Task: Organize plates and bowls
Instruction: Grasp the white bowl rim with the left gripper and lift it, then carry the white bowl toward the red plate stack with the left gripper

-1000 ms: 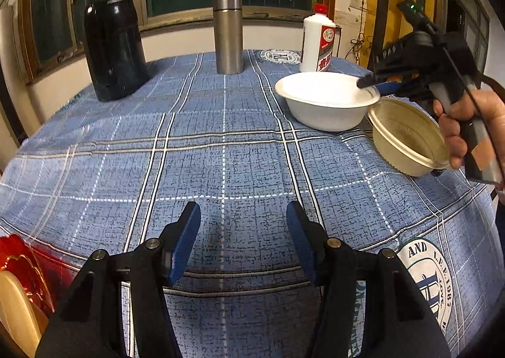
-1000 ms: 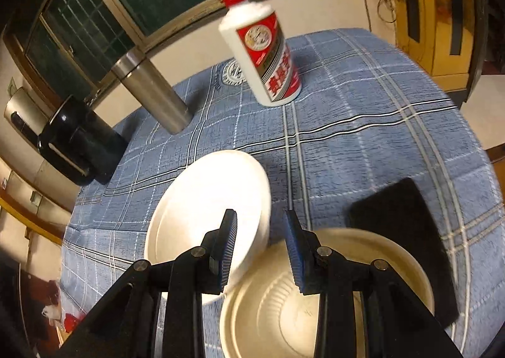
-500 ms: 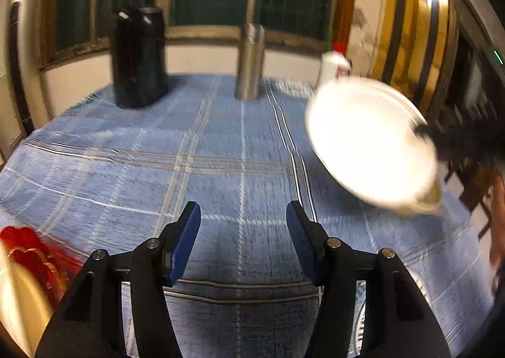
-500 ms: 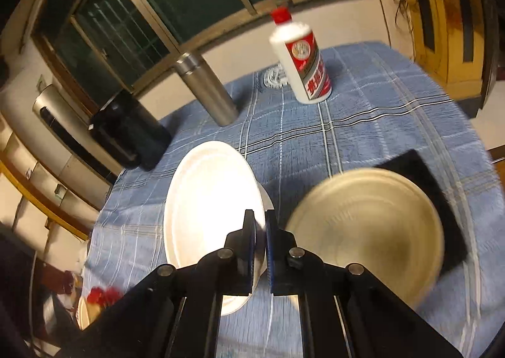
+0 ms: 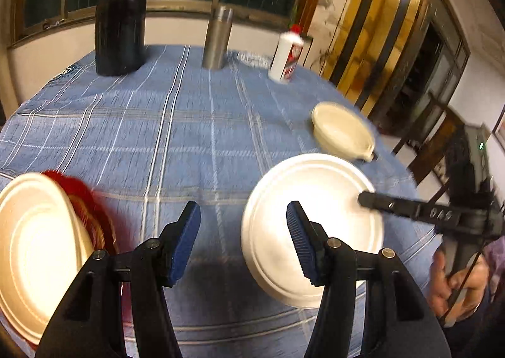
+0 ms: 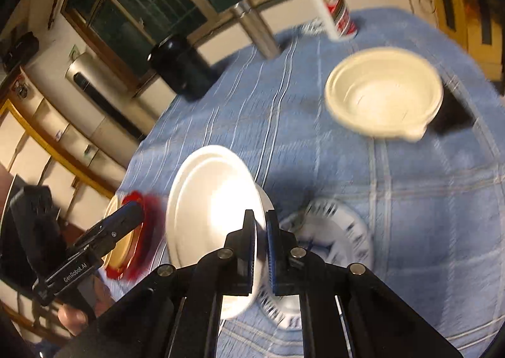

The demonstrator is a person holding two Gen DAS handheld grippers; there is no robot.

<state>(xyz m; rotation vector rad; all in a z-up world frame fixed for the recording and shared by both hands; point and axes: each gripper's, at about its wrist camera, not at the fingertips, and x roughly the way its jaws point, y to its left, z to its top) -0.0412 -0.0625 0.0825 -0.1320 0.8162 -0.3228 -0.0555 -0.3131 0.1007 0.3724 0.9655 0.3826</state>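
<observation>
my right gripper (image 6: 259, 244) clamps the near rim of the white bowl (image 6: 211, 206), its blue pads pressed on the rim from either side; the bowl hangs tilted above the blue plaid tablecloth (image 6: 410, 187), clear of it. the jaws have just eased a little around that rim, which is between them. taking the white bowl as landmark: the cream bowl (image 6: 383, 93) sits on the cloth well beyond it toward the far right, with the red-capped white bottle (image 6: 334, 11) farther still; the red plate (image 6: 139, 231) with a cream plate (image 5: 34, 250) lies to its left. my left gripper (image 5: 243, 238) stands about half open and holds nothing, between the white bowl (image 5: 312, 225) and the cream plate. a steel flask (image 5: 217, 38) and a black jug (image 5: 120, 33) stand at the far edge.
</observation>
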